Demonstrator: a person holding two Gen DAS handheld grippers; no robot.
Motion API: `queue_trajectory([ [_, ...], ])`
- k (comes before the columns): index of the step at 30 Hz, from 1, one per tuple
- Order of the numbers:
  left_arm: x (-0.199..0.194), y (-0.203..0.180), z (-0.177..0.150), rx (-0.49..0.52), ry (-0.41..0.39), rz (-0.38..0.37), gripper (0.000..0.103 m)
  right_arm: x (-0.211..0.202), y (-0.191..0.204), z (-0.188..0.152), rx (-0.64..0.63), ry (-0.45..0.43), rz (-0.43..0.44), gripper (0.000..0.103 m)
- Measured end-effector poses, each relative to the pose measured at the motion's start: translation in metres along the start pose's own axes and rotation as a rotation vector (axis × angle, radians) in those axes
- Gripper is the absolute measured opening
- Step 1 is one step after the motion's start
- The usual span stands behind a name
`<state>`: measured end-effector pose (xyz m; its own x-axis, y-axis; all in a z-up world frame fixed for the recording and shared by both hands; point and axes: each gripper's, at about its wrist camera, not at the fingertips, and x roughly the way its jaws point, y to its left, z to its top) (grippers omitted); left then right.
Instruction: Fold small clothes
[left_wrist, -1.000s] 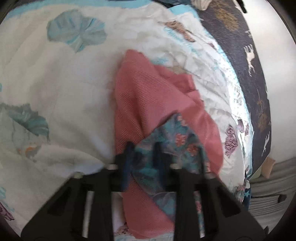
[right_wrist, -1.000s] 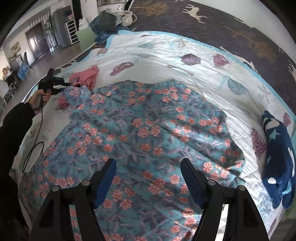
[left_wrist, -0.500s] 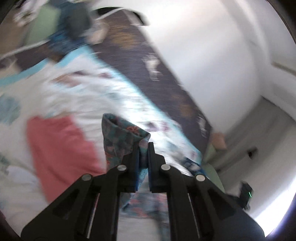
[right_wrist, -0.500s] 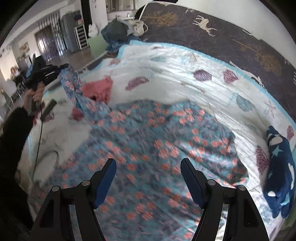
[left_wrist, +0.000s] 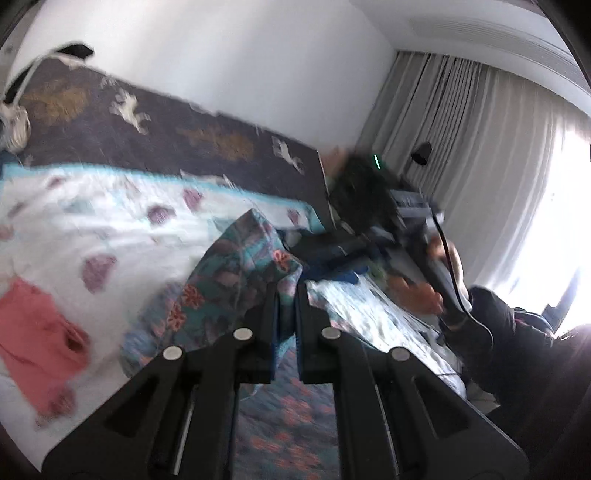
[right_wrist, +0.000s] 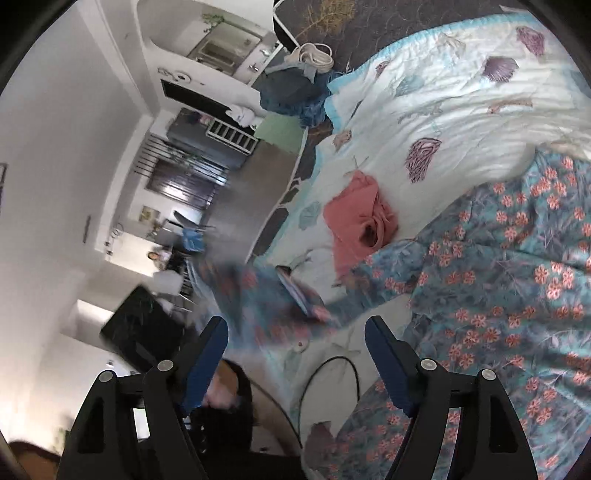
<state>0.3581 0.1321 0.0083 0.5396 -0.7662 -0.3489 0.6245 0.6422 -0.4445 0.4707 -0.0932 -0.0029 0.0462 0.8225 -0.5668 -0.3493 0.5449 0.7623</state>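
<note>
The bed's white quilt (right_wrist: 461, 92), printed with purple and teal shells, takes up most of what I see, with a dark deer-patterned cover (left_wrist: 147, 129) running along its far side under the white wall. Spread over the quilt is the big teal floral garment (right_wrist: 517, 258) with orange-pink blossoms, lying mostly flat on the right of my right-hand view, while one corner of it is lifted off the bed toward the left and is blurred there. Just beside that garment's edge, resting on the quilt, sits a crumpled salmon-pink piece (right_wrist: 358, 218); in my left-hand view it lies low at the left (left_wrist: 37, 332). Grey curtains (left_wrist: 461, 147) hang by a bright window on the right of that view. My left tongs (left_wrist: 287, 295) are pinched tight on the raised corner of the floral cloth (left_wrist: 240, 266), fingers nearly together with the fabric bunched between and above them. My right tongs (right_wrist: 295, 339) are spread wide with nothing between the blue-padded fingers (right_wrist: 384, 354), held above the bed's near edge. A thin black cable (right_wrist: 332, 369) loops on the quilt just ahead of them. My right hand (left_wrist: 417, 295) shows blurred in the left-hand view.
</note>
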Motion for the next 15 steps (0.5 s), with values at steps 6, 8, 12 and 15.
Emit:
queue_trajectory([
  [6,0.035,-0.007,-0.015,-0.032,0.100,-0.043,0.009,0.027,0.014,-0.014,0.011,0.134,-0.068,0.046],
  [8,0.039,-0.015,-0.015,-0.025,0.120,-0.045,0.009,0.029,0.017,-0.018,-0.030,0.120,-0.181,0.017],
  [12,0.043,-0.029,-0.005,0.018,0.112,-0.004,0.009,0.007,0.021,-0.018,-0.011,0.026,-0.207,0.004],
  [15,0.043,-0.038,0.016,0.043,0.085,0.015,0.009,-0.015,0.039,-0.015,-0.053,-0.015,-0.207,0.004],
])
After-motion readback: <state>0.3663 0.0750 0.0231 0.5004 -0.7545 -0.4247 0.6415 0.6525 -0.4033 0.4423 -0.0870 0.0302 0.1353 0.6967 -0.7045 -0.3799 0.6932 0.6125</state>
